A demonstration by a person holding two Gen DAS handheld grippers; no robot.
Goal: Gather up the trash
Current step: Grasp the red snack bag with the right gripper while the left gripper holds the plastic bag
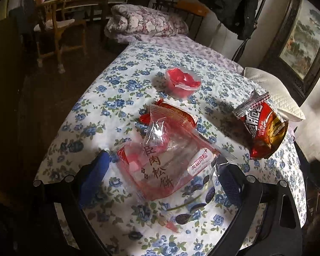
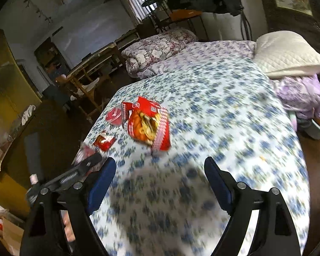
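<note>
My left gripper (image 1: 162, 162) hangs low over the flowered bedspread (image 1: 121, 89) with its jaws wide apart. A clear wrapper with red print (image 1: 160, 149) lies between them, and the pads do not press on it. Under its near edge lies a clear cookie wrapper (image 1: 194, 204). Behind are a flat red wrapper (image 1: 172, 112), a red cup (image 1: 182, 81) with a clear bag in it, and to the right a red snack bag (image 1: 264, 128). My right gripper (image 2: 160, 183) is open and empty above the bed, short of the red snack bag (image 2: 147, 123). That view is blurred.
A white quilted pillow (image 2: 288, 53) and a purple blanket (image 2: 298, 93) lie at the bed's right side. A folded floral quilt (image 1: 145, 21) sits at the far end. Wooden chairs (image 1: 57, 25) stand past the bed's left edge. A cardboard box (image 2: 8, 232) is at the lower left.
</note>
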